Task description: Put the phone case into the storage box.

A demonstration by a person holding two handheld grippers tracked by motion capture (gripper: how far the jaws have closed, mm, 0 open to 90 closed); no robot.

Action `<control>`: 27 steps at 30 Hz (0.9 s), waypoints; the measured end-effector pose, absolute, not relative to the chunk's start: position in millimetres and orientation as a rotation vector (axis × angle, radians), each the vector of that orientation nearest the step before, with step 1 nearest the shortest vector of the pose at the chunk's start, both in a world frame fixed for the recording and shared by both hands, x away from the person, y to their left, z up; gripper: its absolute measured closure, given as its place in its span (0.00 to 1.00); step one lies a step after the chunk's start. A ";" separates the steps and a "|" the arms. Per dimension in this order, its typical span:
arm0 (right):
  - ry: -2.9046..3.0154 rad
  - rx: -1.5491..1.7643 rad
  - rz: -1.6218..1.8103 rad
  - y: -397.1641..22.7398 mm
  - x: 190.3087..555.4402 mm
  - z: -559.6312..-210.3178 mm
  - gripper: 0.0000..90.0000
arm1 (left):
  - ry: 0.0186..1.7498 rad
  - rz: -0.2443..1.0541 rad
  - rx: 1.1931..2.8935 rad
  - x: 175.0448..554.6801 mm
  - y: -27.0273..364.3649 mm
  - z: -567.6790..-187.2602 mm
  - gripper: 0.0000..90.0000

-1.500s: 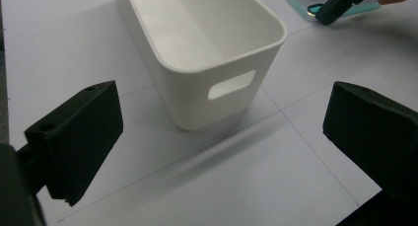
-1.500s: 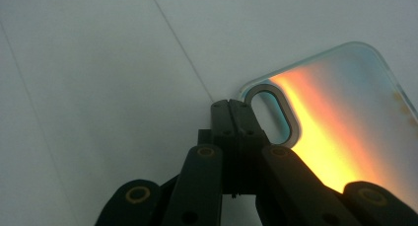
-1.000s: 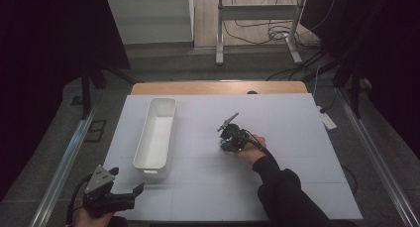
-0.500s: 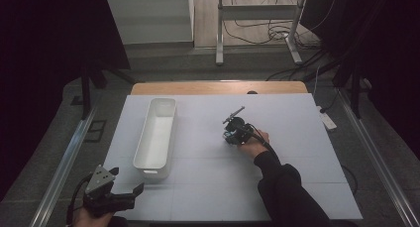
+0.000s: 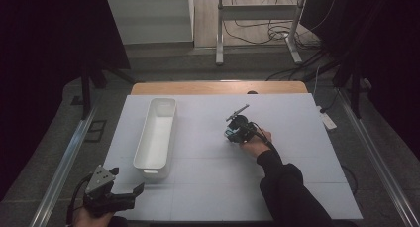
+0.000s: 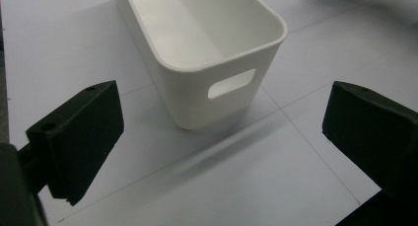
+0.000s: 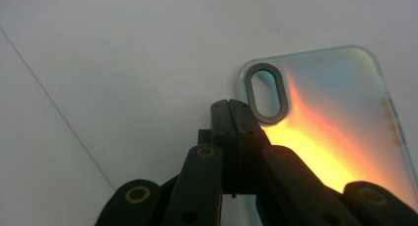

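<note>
Right gripper (image 7: 230,105) clenched, tips at phone case (image 7: 325,122) edge on counter (image 5: 297,138), probably nipping its rim for lifting. Left gripper (image 6: 217,137) released, waiting by white bin (image 6: 207,53).

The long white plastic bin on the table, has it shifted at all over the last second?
No. The long white plastic bin lies on the same spot of the white table, still parallel to its left edge.
</note>
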State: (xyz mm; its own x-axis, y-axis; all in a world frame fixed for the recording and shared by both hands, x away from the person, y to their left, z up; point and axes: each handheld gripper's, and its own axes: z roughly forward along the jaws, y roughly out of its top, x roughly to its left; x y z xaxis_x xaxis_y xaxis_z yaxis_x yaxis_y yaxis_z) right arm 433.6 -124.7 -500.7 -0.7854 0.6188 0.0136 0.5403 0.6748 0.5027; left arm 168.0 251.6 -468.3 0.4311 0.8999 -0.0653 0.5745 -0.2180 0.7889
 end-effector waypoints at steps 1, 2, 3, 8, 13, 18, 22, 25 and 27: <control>2.729 0.953 0.752 -125.5 433.1 -499.2 0.99 | 1.247 0.534 1.912 168.0 251.6 -468.2 0.03; 2.730 0.952 0.757 -126.6 432.6 -497.7 0.99 | 1.247 0.534 1.912 168.0 251.6 -468.2 0.03; 2.733 0.952 0.764 -128.1 431.6 -495.4 0.99 | 1.247 0.534 1.912 167.9 251.6 -468.2 0.03; 2.739 0.937 0.762 -132.9 428.2 -491.0 0.93 | 1.247 0.535 1.914 167.9 251.4 -468.2 0.03; 2.750 0.920 0.762 -136.2 423.8 -485.5 0.85 | 1.247 0.536 1.915 167.9 251.3 -468.1 0.03; 2.746 0.892 0.748 -138.2 421.6 -481.3 0.79 | 1.247 0.536 1.915 167.9 251.2 -468.1 0.03; 2.743 0.883 0.734 -140.2 420.9 -477.1 0.72 | 1.247 0.536 1.917 167.9 251.1 -468.1 0.03; 2.741 0.884 0.716 -141.7 421.9 -476.0 0.67 | 1.246 0.537 1.917 167.9 251.0 -468.1 0.03; 2.743 0.898 0.705 -143.0 422.9 -475.8 0.64 | 1.246 0.537 1.917 167.9 250.9 -468.1 0.03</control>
State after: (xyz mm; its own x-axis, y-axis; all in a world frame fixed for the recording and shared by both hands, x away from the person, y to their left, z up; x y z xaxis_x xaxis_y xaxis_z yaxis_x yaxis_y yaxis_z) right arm 422.9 -143.0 -475.8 -0.8042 0.5942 -0.0144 0.5135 0.7068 0.4866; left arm 167.9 250.9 -468.1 0.4320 0.8999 -0.0604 0.5739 -0.2226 0.7881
